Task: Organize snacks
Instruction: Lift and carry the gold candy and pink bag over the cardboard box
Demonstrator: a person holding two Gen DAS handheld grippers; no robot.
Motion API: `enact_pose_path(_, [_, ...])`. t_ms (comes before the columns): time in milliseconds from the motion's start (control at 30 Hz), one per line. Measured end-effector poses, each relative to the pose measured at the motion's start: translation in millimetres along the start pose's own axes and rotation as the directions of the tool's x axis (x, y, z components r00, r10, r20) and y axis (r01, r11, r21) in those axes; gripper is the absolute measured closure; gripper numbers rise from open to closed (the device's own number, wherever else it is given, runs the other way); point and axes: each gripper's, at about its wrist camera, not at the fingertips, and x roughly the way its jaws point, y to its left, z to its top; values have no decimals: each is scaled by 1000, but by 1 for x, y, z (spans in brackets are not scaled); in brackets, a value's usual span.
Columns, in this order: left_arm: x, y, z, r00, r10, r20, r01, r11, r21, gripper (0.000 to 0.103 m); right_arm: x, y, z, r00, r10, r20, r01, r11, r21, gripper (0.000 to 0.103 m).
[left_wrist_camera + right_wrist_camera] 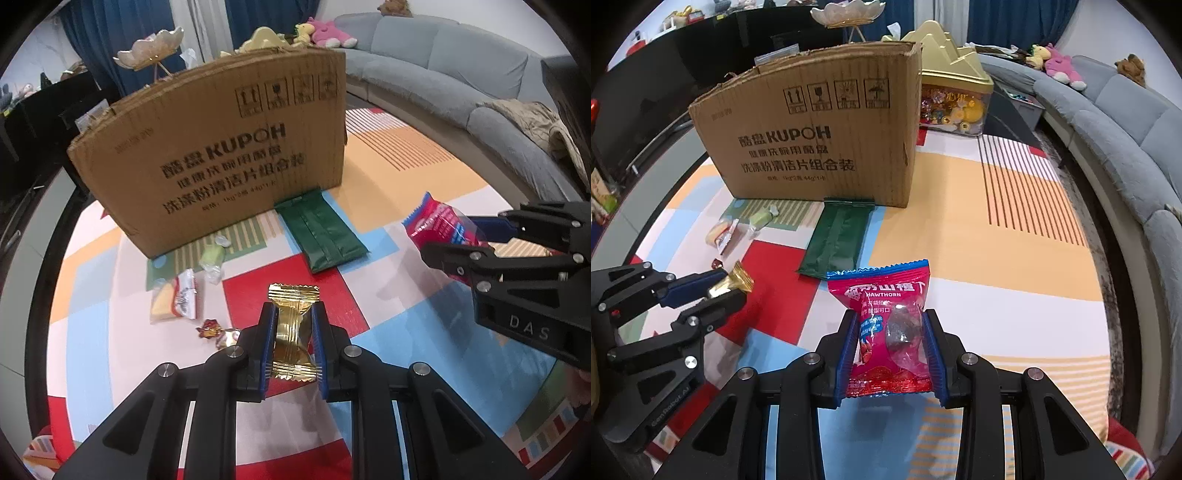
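I am working over a play mat (960,236) of orange, blue, red and white blocks, with a grey sofa (424,62) curving round its far edge and dark blue curtains (96,44) behind.

The cardboard box (229,155) stands upright on the mat, open at the top, its printed side facing me. A green pouch (325,236) lies flat with one end touching the foot of the box, reaching out toward me. Just in front of the box, to the left of the pouch, sit a pale green sweet (212,258) and a yellow snack in a clear wrapper (173,299); a little nearer to me than those lies a small red and gold wrapper (212,328). Behind the right corner of the box, in the right wrist view, is a clear tub with a gold lid (955,96), full of bright sweets.

My left gripper (293,332) is closed to a narrow gap on a gold wrapped candy (293,332), pinching it across its waist so both crimped ends flare out; it is held above the red block of the mat, in front of the box.

My right gripper (890,347) holds a red hawthorn packet (886,328), the blue pads pressing its two sides, the blue sealed end pointing toward the box. It is to the right of the pouch, clear of the mat.
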Motion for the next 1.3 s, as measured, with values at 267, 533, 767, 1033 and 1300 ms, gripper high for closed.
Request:
enact_pose_path(267, [-22, 8, 8, 999, 26, 24, -25, 999, -41, 83, -21, 8, 6, 1000, -15, 23, 15, 1000, 11, 67])
enact_pose_path(533, [-45, 20, 17, 998, 54, 45, -49, 993, -104, 83, -44, 20, 17, 998, -18, 59, 18, 1000, 5, 67])
enact_pose_path(767, [-60, 34, 28, 995, 80, 55, -70, 985, -158, 83, -61, 30, 29, 996, -24, 86, 23, 1000, 8, 67])
enact_pose_path(1033, [-73, 50, 40, 992, 106, 69, -89, 974, -208, 83, -75, 40, 41, 994, -38, 100, 37, 999, 13, 67])
enact_pose_path(1300, [-84, 63, 54, 988, 129, 88, -104, 964, -244, 83, -85, 45, 55, 992, -37, 123, 35, 999, 23, 67])
